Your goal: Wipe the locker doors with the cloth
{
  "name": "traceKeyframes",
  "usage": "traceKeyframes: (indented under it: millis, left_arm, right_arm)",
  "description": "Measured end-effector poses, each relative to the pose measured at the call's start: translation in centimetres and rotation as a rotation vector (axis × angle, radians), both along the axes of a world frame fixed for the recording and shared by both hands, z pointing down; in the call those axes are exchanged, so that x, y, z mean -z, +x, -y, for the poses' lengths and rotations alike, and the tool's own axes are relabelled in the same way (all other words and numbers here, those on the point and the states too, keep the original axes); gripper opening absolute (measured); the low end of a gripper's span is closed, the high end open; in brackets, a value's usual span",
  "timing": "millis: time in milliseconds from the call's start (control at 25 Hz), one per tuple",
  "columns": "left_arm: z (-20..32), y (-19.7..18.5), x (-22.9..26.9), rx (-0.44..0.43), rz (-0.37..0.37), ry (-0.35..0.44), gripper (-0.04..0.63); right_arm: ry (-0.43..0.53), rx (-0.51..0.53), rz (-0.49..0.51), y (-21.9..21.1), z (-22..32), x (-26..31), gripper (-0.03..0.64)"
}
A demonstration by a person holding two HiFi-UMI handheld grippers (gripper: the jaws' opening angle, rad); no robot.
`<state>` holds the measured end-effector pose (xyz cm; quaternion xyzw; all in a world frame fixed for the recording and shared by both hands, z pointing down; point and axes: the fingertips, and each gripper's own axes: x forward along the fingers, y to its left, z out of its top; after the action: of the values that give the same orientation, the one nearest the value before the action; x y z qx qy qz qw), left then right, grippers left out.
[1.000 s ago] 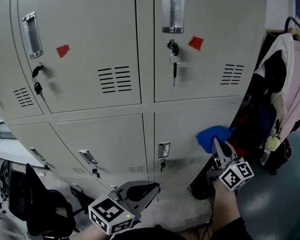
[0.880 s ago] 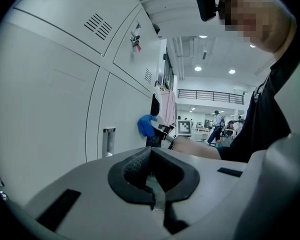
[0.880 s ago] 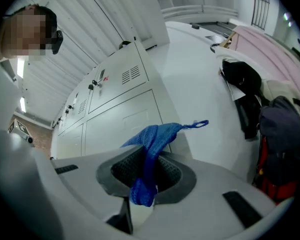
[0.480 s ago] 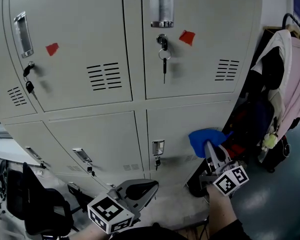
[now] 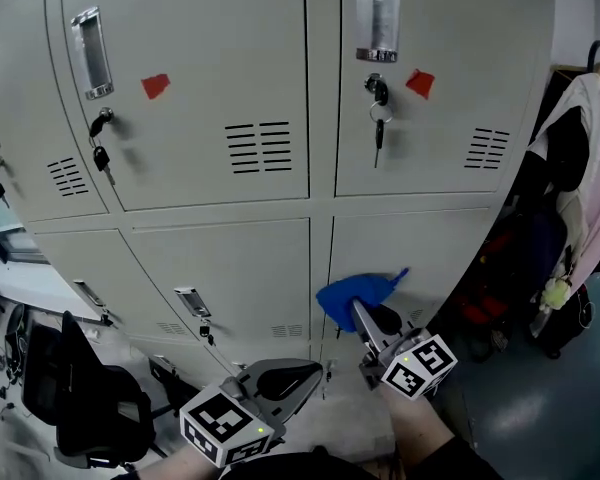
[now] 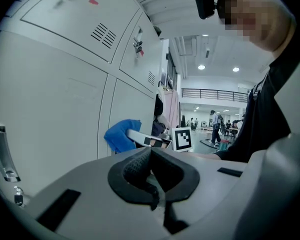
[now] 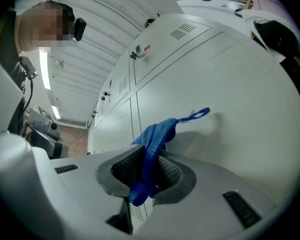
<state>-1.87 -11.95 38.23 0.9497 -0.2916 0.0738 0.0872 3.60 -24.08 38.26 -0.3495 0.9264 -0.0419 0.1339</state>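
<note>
- Two tools sit nearest the person, lowest in the head view. The left tool is clenched on nothing, below and to the left of the lower right door. It is probably parked there because wiping needs only one hand.
- The right tool is clamped on the blue cloth. It pinches the cloth by a fold, so most of the fabric bunches ahead of the tips. I judge that this leaves a soft pad to rub on the metal.
- The cloth is at the left edge of the lower right door, beside the seam with the neighbouring door. Its shadow falls close by in the right gripper view. Even so, I cannot tell whether the cloth presses on the door or hangs just off it.
- No handle or lock shows on that door. The cloth and right tool cover the left edge, where one may sit. The door's bottom is cut off behind the person's arm.
- Above that door, the upper door has a key hanging from its lock and a red sticker. The top of its handle runs out of view.
- To the right of that door hang coats, too dark and overlapped to tell apart.
</note>
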Motion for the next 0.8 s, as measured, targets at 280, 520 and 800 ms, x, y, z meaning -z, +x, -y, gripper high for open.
traceKeyframes:
  millis: [280,520,800]
  left_arm:
    - [0.0,-1.2,0.3,0.027,0.006,0.006,0.006]
    - [0.5,0.0,0.3,0.009,0.011,0.007,0.006]
    - [1.4,2.3,0.4,-0.011,0.009,0.009,0.006]
  right_arm:
    - [-0.018,-0.073,-0.012,2.7,1.0,-1.0,0.049]
    - [-0.043,-0.184,0.005,9.7,2.1,-1.9,0.049]
    - [-0.07,-0.306,0.038,17.0,3.0,-2.7,0.049]
